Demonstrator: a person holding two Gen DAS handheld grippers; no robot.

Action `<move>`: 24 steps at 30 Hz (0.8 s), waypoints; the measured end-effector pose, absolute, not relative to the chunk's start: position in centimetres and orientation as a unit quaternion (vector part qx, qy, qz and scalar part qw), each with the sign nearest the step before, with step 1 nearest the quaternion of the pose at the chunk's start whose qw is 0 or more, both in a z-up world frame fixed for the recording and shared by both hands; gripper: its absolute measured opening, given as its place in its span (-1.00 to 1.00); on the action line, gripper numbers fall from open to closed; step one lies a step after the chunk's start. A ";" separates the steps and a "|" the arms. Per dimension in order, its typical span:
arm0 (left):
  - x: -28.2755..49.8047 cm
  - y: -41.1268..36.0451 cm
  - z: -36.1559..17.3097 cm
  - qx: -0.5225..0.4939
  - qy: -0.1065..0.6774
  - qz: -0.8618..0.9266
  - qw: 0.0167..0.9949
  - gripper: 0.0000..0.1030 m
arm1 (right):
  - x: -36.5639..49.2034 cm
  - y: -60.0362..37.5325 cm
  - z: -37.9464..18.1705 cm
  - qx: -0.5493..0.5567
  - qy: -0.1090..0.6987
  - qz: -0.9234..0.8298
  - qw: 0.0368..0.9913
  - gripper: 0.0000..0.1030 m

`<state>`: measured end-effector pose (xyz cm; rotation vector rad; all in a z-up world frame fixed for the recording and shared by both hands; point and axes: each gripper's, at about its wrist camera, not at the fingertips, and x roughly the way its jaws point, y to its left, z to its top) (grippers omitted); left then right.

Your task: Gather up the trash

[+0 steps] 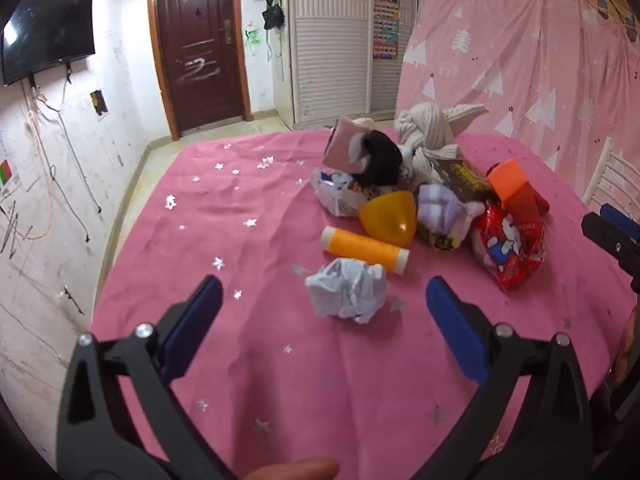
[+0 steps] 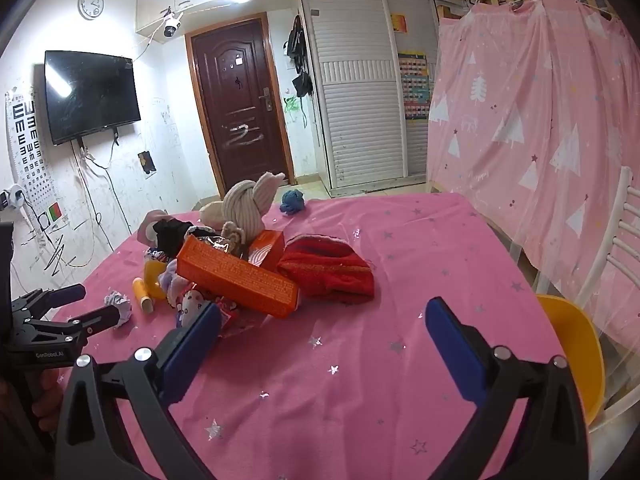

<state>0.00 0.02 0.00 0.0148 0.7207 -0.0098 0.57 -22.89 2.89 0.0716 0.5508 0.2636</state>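
Pink tablecloth: crumpled paper just ahead of wide-open, empty left claw

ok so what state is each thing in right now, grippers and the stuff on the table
left hand-held gripper: open, empty
right hand-held gripper: open, empty
crumpled paper ball: loose on the cloth, ahead of the left jaws
orange thread spool: lying on its side
orange box: tilted on the pile
door: closed
tv: off
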 end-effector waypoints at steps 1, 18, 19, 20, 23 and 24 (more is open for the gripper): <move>0.0 0.0 0.0 0.008 0.353 -0.004 0.936 0.89 | 0.6 -22.9 2.9 0.035 0.273 0.130 0.953 0.85; 0.0 0.0 0.0 0.007 0.352 -0.005 0.936 0.89 | 0.6 -22.8 2.9 0.033 0.271 0.130 0.953 0.85; 0.0 0.0 0.0 0.007 0.352 -0.005 0.936 0.89 | 0.6 -22.8 2.9 0.034 0.271 0.129 0.953 0.85; 0.0 0.0 0.0 0.007 0.352 -0.004 0.936 0.89 | 0.6 -22.8 2.9 0.034 0.271 0.130 0.953 0.85; 0.0 0.0 0.0 0.007 0.353 -0.005 0.936 0.89 | 0.6 -22.8 2.9 0.035 0.271 0.130 0.953 0.85; 0.0 0.0 0.0 0.007 0.353 -0.004 0.936 0.89 | 0.6 -22.8 2.9 0.034 0.271 0.130 0.953 0.85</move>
